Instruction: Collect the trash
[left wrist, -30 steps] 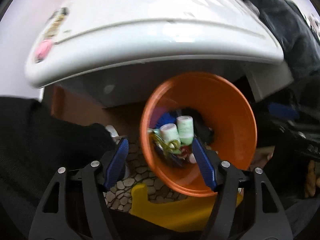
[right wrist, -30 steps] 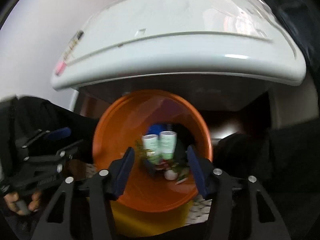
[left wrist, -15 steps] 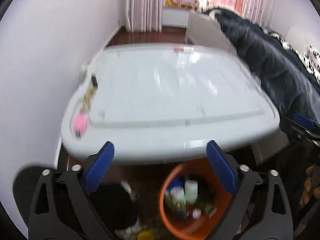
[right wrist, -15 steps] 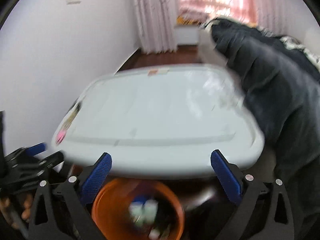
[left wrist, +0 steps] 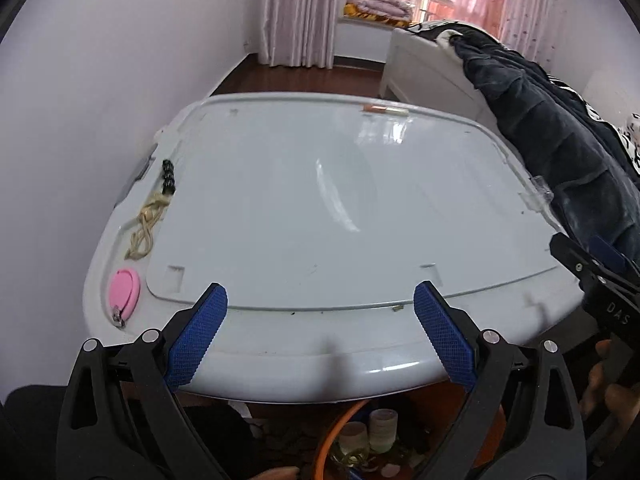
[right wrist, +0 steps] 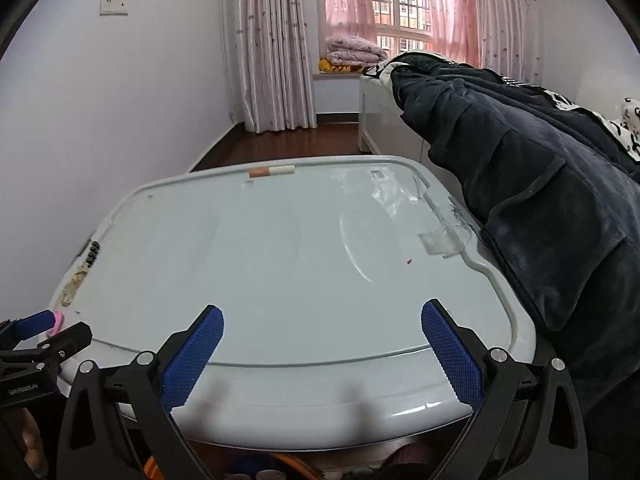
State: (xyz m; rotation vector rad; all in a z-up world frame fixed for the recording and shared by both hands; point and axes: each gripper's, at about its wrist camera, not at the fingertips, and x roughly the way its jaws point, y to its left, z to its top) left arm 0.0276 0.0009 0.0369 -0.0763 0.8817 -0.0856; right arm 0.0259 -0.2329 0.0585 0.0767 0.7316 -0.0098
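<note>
Left gripper (left wrist: 320, 336), marked "GenRobot.AI", and right gripper (right wrist: 322, 354), marked "DAS", both spread wide and empty above white table (left wrist: 304, 208); orange bin (left wrist: 340, 432) beneath its near edge.

Soft daylight from far window (right wrist: 400, 12), pale glare streaks on table (left wrist: 340, 208), sharp focus, fisheye-bent edges, dark corner vignetting
</note>
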